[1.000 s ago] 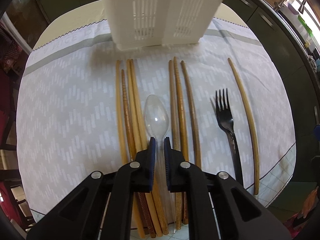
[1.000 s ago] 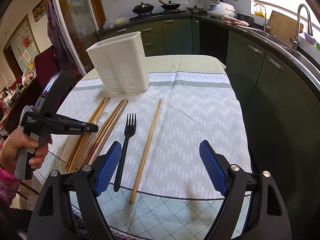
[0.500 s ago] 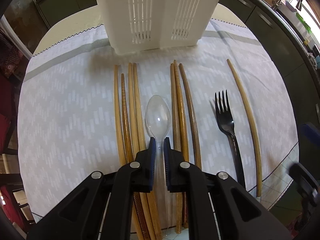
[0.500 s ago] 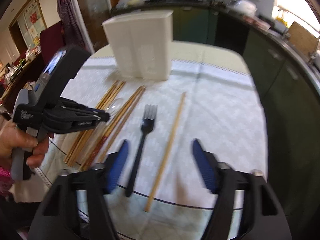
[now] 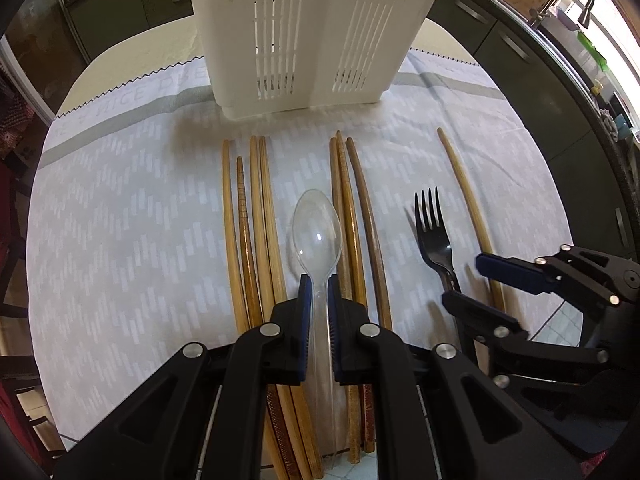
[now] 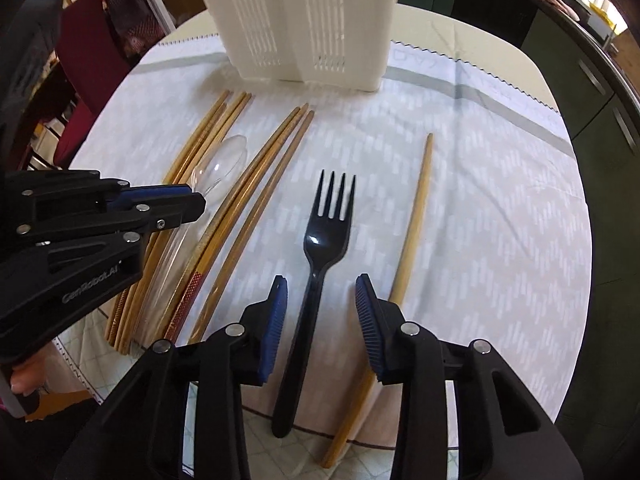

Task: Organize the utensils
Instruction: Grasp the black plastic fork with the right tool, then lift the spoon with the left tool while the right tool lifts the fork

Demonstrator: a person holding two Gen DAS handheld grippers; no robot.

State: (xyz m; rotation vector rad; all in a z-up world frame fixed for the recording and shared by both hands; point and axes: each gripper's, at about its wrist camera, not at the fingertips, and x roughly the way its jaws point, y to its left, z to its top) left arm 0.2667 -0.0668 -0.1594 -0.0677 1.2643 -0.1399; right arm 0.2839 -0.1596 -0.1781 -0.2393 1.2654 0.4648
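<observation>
While left gripper [image 5: 317, 294] pinches spoon [image 5: 317, 232] handle on table [image 6: 500, 216], right gripper [image 6: 321, 320], fingers spread, straddles fork [image 6: 316, 264]; risk: pad snags neighbouring chopstick [image 6: 416, 216], fork skids on cloth.

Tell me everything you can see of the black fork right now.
The black fork looks like glossy plastic, four tines, long slim handle. It lies flat on the tablecloth, tines toward the white holder, between the chopstick bundle and a lone chopstick. The right gripper straddles its handle, open, touching nothing.
</observation>
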